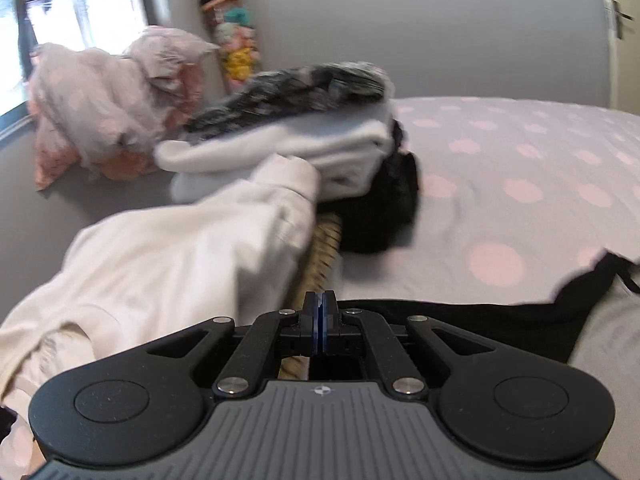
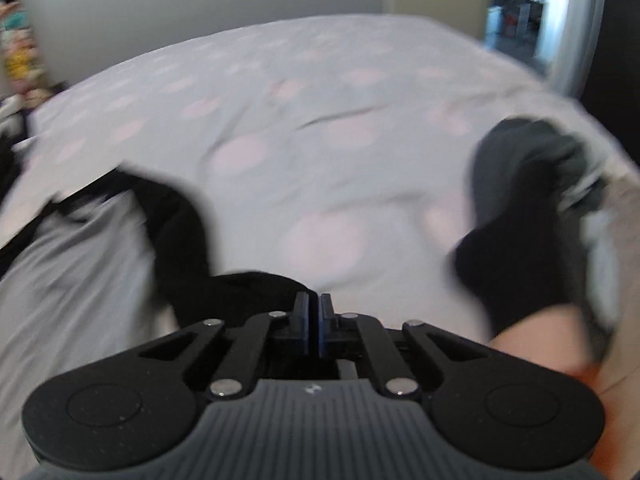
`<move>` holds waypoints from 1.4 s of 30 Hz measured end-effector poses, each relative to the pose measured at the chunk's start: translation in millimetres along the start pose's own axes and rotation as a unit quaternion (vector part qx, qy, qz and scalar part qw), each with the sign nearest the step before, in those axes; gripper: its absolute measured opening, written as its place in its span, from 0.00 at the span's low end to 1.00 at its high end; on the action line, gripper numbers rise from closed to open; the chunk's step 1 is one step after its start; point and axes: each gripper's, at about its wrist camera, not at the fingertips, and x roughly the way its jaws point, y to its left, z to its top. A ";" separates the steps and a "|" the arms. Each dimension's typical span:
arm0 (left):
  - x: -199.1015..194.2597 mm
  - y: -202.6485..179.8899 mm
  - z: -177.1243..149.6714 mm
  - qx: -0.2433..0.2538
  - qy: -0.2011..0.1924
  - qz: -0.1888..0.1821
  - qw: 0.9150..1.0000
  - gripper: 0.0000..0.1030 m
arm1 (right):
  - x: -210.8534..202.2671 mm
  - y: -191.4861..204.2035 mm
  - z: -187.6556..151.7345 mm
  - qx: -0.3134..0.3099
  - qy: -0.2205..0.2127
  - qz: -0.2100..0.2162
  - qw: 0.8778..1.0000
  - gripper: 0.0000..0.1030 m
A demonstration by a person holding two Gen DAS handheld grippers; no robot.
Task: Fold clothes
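The grey bedspread with pale pink dots spreads ahead of me. A black-and-grey garment lies beside my right gripper, a cream garment beside my left gripper (blurred). Both jaws are closed, holding nothing I can see.

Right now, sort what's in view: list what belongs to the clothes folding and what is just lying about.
For the folding:
- cream garment
- folded stack of white and patterned clothes
- black garment beside the stack
- black-and-grey garment in front of the right hand-held gripper
- dark clothes at the right

Lying about:
- dotted bedcover
- bundle of pink dotted bedding
- hanging soft toys
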 end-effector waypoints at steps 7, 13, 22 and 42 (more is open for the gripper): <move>40.8 -5.2 7.9 0.033 0.015 0.048 0.998 0.02 | 51.1 -51.5 39.2 0.038 0.004 -0.086 0.996 0.04; 57.4 -33.1 -3.7 0.128 0.040 0.025 0.991 0.07 | 78.1 -38.5 40.0 -0.009 0.041 -0.081 0.996 0.06; 22.4 -70.0 7.7 0.170 -0.005 -0.146 0.975 0.44 | 51.9 -14.2 50.6 -0.055 -0.051 -0.037 0.996 0.23; 96.7 -161.8 -5.6 0.133 0.073 -0.276 0.949 0.12 | 140.2 101.7 50.0 -0.135 -0.012 0.133 0.982 0.27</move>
